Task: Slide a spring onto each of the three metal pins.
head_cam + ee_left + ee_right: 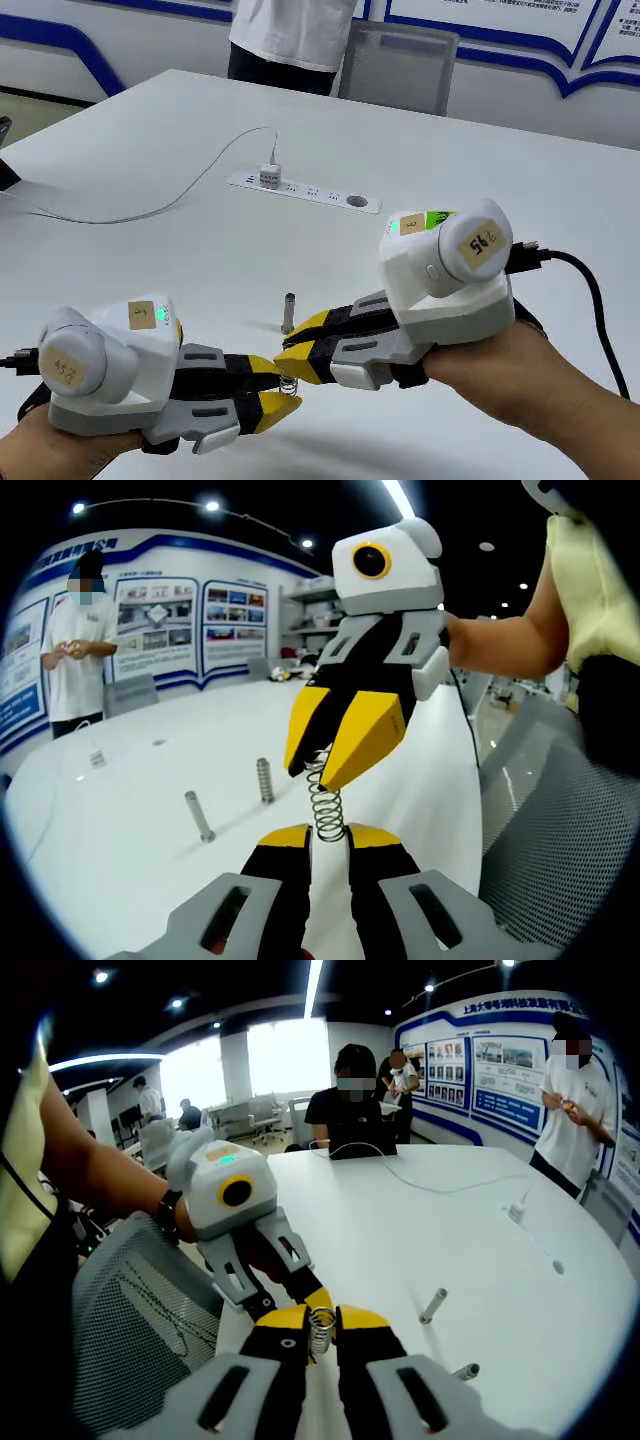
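Closest to the headset camera, the left gripper (277, 388) reaches in from the lower left and the right gripper (292, 352) from the right, their yellow tips meeting low over the white bench (470, 150). Between those tips sits the spring (288, 384), a small wire coil held just off the bench top.

From the left gripper view, the spring (326, 802) rises out of the narrow gap between that gripper's own tips, which are clenched on its lower end. Its upper end is pinched between the two yellow jaws of the right gripper (322, 768), which comes down from above. The right gripper view agrees: the coil (320, 1328) is nipped between that gripper's tips, with the left gripper's tip touching it from behind.

One pin (289, 312) stands upright on the bench just behind the grippers. The left gripper view has a bare pin (199, 815) and, near it, a second pin (265, 780) whose shaft looks ribbed. Farther back lies a power strip (305, 190).
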Tool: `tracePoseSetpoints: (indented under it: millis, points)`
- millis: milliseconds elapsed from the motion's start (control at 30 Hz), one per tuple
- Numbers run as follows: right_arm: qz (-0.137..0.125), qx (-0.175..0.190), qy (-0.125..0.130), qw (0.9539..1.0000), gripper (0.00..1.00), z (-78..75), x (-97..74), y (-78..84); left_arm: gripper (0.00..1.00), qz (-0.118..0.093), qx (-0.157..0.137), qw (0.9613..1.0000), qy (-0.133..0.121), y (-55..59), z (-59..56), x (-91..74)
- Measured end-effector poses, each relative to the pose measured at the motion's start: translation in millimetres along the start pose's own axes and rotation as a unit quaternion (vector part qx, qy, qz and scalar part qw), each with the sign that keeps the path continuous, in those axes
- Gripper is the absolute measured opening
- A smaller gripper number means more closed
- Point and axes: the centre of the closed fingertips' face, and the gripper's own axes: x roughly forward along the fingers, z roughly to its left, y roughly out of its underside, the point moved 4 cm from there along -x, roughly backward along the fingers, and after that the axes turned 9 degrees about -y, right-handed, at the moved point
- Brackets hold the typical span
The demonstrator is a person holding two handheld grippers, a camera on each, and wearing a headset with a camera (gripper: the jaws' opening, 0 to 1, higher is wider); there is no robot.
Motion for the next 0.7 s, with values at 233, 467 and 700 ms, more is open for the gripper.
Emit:
tracePoseSetpoints:
  millis: [233, 467, 700]
  points:
    - [-0.012, -0.001, 0.023, 0.9997, 0.11, -15.2, -6.5, -6.3, 0.19, 0.004, -0.008, 0.9998, -0.017, 3.5, 10.1, -4.4]
    - [-0.023, -0.003, 0.052, 0.9984, 0.11, -31.6, -12.8, -12.7, 0.28, 0.010, -0.008, 0.9992, -0.039, 6.7, 19.1, -7.4]
    - [-0.031, -0.001, 0.076, 0.9967, 0.11, -48.4, -15.1, -15.2, 0.33, 0.016, -0.010, 0.9986, -0.049, 10.9, 23.1, -9.9]
